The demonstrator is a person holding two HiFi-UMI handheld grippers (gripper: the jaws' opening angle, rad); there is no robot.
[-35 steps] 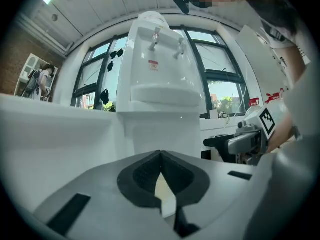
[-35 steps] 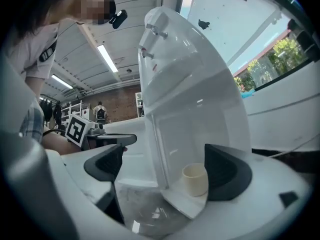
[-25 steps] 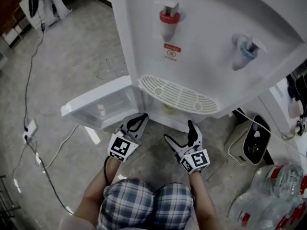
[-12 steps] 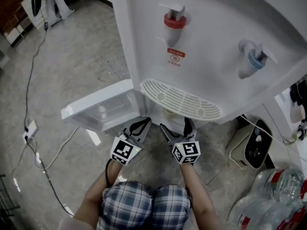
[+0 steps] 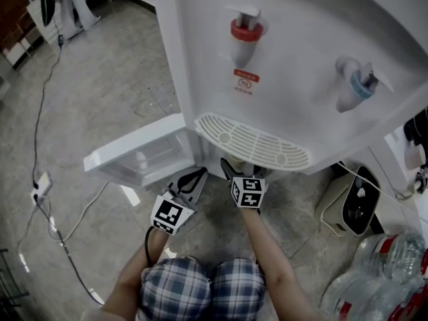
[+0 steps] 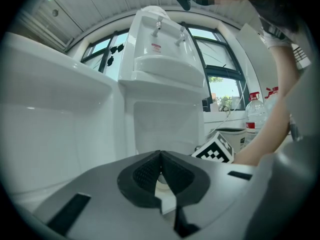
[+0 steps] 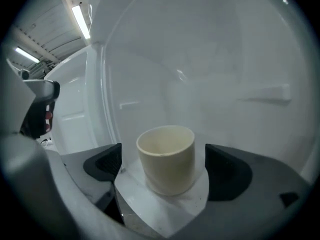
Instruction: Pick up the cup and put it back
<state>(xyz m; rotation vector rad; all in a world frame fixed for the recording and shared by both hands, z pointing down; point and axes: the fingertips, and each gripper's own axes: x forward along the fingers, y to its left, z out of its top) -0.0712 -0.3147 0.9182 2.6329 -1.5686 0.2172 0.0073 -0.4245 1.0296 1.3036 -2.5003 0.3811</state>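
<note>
A cream cup (image 7: 166,156) stands upright on the white shelf inside the water dispenser's lower cabinet. My right gripper (image 7: 166,167) is open, one jaw on each side of the cup with a gap on both sides. In the head view the right gripper (image 5: 241,169) reaches under the drip tray (image 5: 251,139), which hides the cup. My left gripper (image 5: 196,176) hovers by the cabinet's opening, just left of the right one. In its own view the left gripper (image 6: 161,165) is shut with nothing between its pads.
The cabinet door (image 5: 134,154) hangs open to the left. A red tap (image 5: 246,31) and a blue tap (image 5: 361,82) stick out above the tray. A cable and power strip (image 5: 41,182) lie on the floor at left. A small appliance (image 5: 351,202) and water bottles (image 5: 374,286) stand at right.
My right gripper has moved forward and left, from open floor in front of the dispenser into the cabinet, around the cup. The left gripper has barely shifted.
</note>
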